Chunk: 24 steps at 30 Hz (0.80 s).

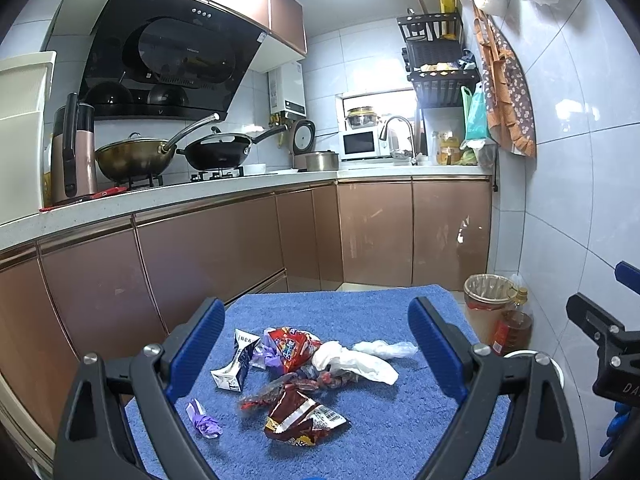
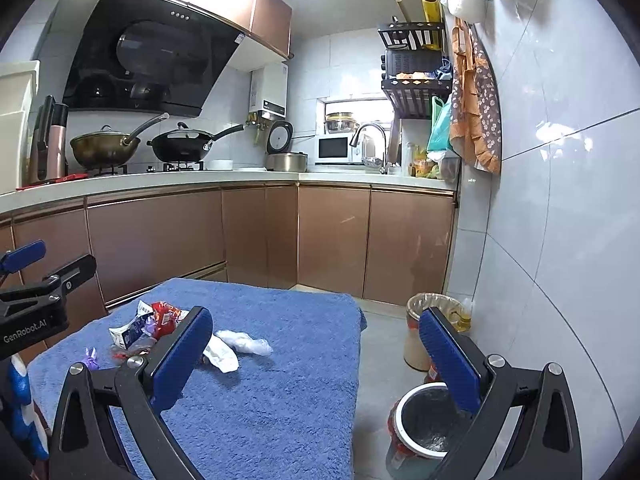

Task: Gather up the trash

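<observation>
A heap of trash lies on the blue towel-covered table: a crushed milk carton, a red snack wrapper, white tissue, a clear plastic bag, a brown-red wrapper and a purple wrapper. My left gripper hovers open above the heap, which shows between its fingers. My right gripper is open and empty over the table's right edge, with the tissue and plastic bag just left of it. A white-rimmed bin stands on the floor below its right finger.
A beige bin lined with a bag and an oil bottle stand by the tiled wall on the right. Brown cabinets and a counter with woks, cooker and sink run behind the table. Grey floor lies between table and bins.
</observation>
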### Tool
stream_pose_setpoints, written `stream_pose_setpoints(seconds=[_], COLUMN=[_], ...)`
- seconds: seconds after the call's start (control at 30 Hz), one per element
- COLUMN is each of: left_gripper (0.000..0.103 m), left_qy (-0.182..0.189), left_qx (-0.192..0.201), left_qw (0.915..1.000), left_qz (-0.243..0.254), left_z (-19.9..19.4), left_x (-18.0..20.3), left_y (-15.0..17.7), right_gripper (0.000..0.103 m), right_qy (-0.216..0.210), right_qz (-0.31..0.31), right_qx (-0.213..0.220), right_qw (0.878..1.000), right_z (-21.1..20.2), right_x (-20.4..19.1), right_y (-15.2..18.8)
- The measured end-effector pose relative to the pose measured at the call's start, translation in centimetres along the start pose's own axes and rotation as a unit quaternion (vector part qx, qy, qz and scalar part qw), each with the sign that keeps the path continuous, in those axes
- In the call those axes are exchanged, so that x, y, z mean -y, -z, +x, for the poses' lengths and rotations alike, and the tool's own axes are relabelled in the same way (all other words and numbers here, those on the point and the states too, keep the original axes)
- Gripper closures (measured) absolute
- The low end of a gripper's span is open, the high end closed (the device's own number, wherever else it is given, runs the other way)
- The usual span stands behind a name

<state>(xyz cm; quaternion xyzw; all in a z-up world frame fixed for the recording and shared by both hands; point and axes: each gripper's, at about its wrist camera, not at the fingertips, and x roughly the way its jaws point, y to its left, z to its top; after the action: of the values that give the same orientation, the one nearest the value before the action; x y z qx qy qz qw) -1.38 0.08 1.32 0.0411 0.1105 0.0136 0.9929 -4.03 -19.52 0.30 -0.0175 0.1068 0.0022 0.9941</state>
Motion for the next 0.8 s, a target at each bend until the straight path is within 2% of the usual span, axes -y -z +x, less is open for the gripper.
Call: stream_pose_setpoints(seconds=[0.8], left_gripper=[0.01], left_qy=[0.013], left_qx=[-0.004], left_qw=[0.9999], left_qz=[0.006], left_z=[1.6], left_x=[0.2], left_y=[-0.3], right_gripper=[0.0], right_qy=[-0.005], right_qz=[0.007], right_qx=[0.0], right_qw=[1.0], right_z=[0.9], right_x=[0.2], right_y=[-0.2])
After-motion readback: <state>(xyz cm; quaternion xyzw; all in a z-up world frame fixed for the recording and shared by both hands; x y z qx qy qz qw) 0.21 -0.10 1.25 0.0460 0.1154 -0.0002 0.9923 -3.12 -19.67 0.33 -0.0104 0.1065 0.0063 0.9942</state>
